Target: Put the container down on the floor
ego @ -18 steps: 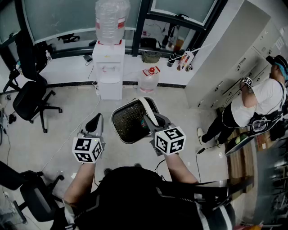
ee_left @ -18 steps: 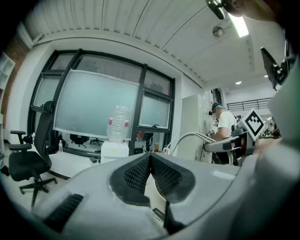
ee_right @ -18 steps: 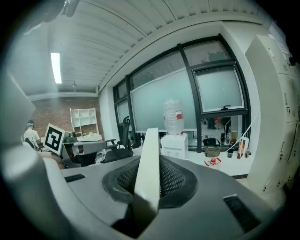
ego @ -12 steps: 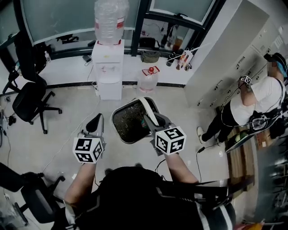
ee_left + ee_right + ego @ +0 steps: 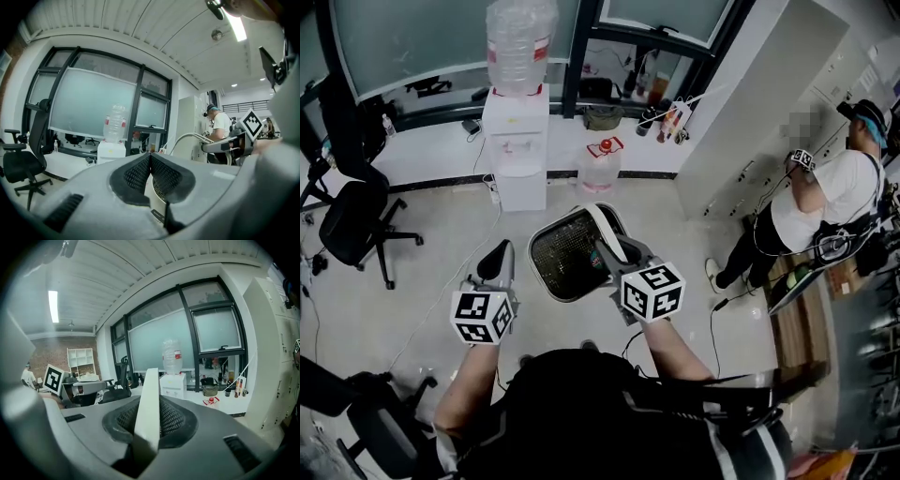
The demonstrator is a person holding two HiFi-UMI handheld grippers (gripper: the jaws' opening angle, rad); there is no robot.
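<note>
A round container with a dark mesh inside and a white band handle hangs in front of me, above the floor. My right gripper is shut on that handle. In the right gripper view the white handle runs upright between the black pads. My left gripper is off to the container's left, apart from it, and shut on nothing. In the left gripper view its pads meet, with the container's rim partly hidden behind them.
A water dispenser with a big bottle stands by the window, a smaller water jug beside it. Black office chairs are at the left. A person stands at white lockers on the right. Pale floor lies below.
The head view has shifted a little, so the room slides left and up. Both grippers and the container keep their places relative to me.
</note>
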